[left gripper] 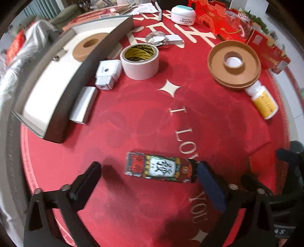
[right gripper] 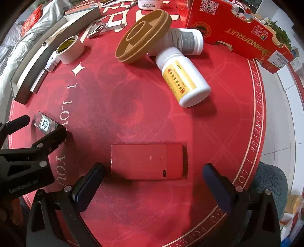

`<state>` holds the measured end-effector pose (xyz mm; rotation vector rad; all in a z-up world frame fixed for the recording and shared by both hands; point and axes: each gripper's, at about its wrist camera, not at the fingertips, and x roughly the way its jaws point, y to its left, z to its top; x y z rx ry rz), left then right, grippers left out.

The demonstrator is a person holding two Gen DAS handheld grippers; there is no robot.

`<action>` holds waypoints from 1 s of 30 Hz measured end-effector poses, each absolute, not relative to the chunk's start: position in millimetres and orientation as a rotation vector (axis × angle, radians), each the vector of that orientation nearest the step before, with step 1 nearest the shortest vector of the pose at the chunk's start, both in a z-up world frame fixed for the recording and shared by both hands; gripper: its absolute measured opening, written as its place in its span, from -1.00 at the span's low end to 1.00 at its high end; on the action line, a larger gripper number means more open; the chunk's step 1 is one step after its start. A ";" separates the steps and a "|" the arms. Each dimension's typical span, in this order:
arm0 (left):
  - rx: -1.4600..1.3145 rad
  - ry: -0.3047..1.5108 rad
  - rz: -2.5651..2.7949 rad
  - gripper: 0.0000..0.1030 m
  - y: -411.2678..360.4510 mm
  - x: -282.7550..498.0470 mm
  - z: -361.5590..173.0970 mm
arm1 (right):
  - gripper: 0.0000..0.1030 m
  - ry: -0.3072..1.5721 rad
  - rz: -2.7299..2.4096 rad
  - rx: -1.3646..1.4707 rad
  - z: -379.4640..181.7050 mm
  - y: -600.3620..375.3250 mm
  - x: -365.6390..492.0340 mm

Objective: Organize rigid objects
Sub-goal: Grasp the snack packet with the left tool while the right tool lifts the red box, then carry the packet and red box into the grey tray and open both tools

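A small patterned box [left gripper: 159, 167] lies flat on the red mat [left gripper: 133, 117], between the open fingers of my left gripper [left gripper: 150, 174]; its right end touches the right finger [left gripper: 209, 182]. It also shows in the right wrist view [right gripper: 45, 123], beside the left gripper [right gripper: 42, 126]. A flat red box [right gripper: 148, 161] lies on the mat just ahead of my open, empty right gripper [right gripper: 153, 177]. A dark tray with a white inside [left gripper: 57, 83] stands at the left and holds a brown tape roll [left gripper: 89, 48].
On the mat lie a white tape roll [left gripper: 140, 61], a white plug [left gripper: 108, 74], a silver block [left gripper: 83, 104], a watch [left gripper: 156, 38], a brown round dish [left gripper: 234, 64], a yellow-labelled bottle [right gripper: 182, 76], a grey-labelled bottle [right gripper: 186, 40], a white jar [left gripper: 183, 15]. A red carton [right gripper: 237, 28] stands at the back right.
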<state>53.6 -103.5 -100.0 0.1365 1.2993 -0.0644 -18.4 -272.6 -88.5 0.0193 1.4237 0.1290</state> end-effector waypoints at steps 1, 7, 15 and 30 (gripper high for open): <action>0.138 1.291 -0.070 0.66 -103.2 53.2 -96.4 | 0.63 1.411 0.123 0.023 -85.7 -273.8 -18.7; 0.112 1.298 -0.094 0.39 -102.7 48.8 -92.2 | 0.37 1.383 0.129 0.099 -75.8 -285.8 -18.7; 0.101 1.210 -0.046 0.39 -85.5 31.1 -61.8 | 0.37 1.338 0.149 0.126 -57.5 -292.0 -20.1; -0.081 0.904 0.097 0.39 -5.3 38.2 81.6 | 0.37 1.086 0.311 0.118 62.9 -223.9 9.3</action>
